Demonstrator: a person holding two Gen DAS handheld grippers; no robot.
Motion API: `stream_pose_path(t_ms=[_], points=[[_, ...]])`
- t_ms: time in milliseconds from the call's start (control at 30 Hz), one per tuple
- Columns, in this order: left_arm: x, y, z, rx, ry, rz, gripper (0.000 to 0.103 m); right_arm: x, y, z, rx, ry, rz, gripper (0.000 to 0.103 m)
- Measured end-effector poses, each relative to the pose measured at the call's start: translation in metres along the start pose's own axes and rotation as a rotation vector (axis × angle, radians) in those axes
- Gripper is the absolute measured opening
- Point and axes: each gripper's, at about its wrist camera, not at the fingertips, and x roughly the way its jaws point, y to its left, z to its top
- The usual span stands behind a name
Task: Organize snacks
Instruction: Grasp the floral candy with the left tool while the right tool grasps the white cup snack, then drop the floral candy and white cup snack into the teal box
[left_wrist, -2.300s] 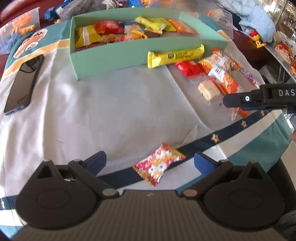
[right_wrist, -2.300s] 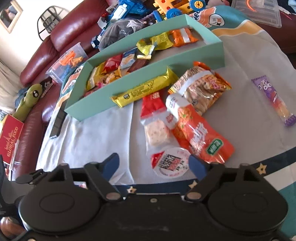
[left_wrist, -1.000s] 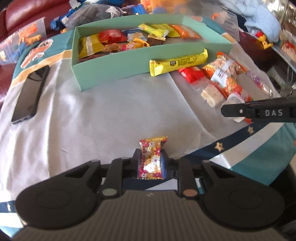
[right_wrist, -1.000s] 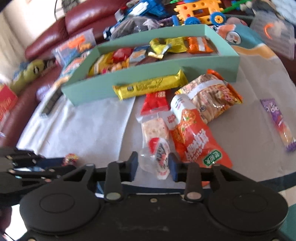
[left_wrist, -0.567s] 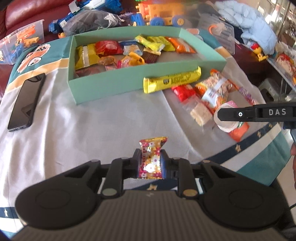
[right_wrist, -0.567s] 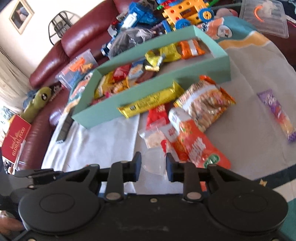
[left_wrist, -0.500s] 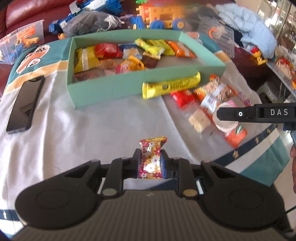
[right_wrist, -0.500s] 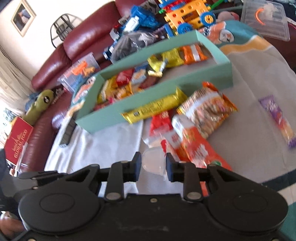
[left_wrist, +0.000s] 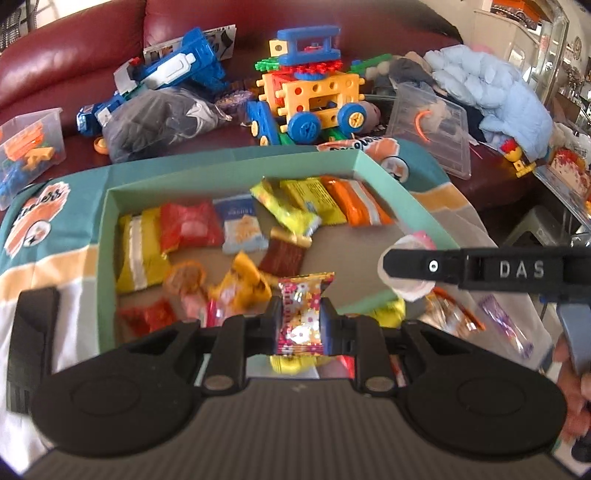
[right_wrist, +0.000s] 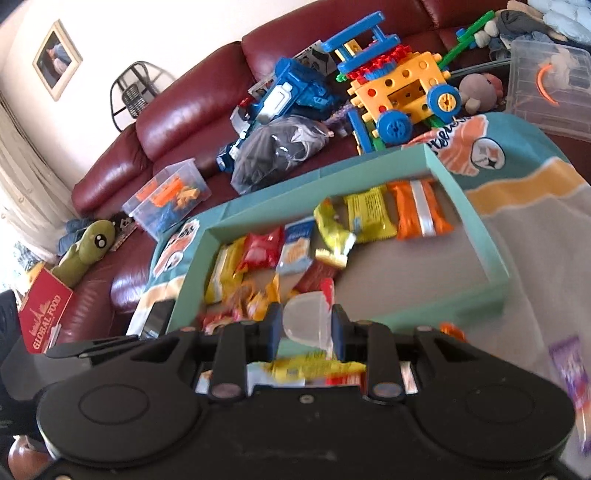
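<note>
My left gripper is shut on a small flowery snack packet, held in the air over the near wall of the green box. Inside the box lie several wrapped snacks, among them an orange pack and a red pack. My right gripper is shut on a clear jelly cup with a red-edged lid, above the green box's near wall. In the left wrist view the right gripper reaches in from the right with the cup.
A yellow bar and a purple packet lie on the cloth before the box. A phone rests at the left. Behind the box, a red sofa holds toys, a clear bin and a clear lid.
Both grippers closed on their snacks, lifted them off the cloth and carried them forward to the box. The loose snacks on the cloth now lie below and behind the fingers.
</note>
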Motion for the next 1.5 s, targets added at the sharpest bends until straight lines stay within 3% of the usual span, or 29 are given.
stream_pose_path(t_ms=[267, 333, 400, 467, 533, 667, 1167, 1500], points=[[0.044, 0.009, 0.022, -0.017, 0.03, 0.008, 0.022, 0.043, -0.01, 0.018, 0.005, 0.038, -0.007, 0.027], [0.048, 0.009, 0.022, -0.012, 0.031, 0.024, 0.031, 0.049, -0.013, 0.017, 0.01, 0.05, -0.008, 0.027], [0.049, 0.01, 0.02, -0.009, 0.022, 0.06, 0.08, 0.053, -0.016, 0.017, 0.024, 0.06, -0.001, 0.032], [0.044, 0.012, 0.018, -0.01, -0.006, 0.101, 0.096, 0.052, -0.018, 0.019, 0.039, 0.054, 0.007, 0.071], [0.041, 0.014, 0.017, -0.021, -0.005, 0.109, 0.098, 0.048, -0.019, 0.02, 0.048, 0.031, -0.004, 0.089], [0.03, 0.017, 0.013, -0.051, -0.011, 0.11, 0.103, 0.036, -0.015, 0.022, 0.027, -0.01, -0.031, 0.103], [-0.002, -0.009, -0.02, -0.04, 0.012, 0.081, 0.103, -0.017, -0.026, -0.005, 0.04, -0.029, -0.087, 0.103], [0.003, -0.034, -0.06, 0.006, 0.09, 0.05, 0.103, -0.036, -0.04, -0.043, 0.055, 0.021, -0.112, 0.103]])
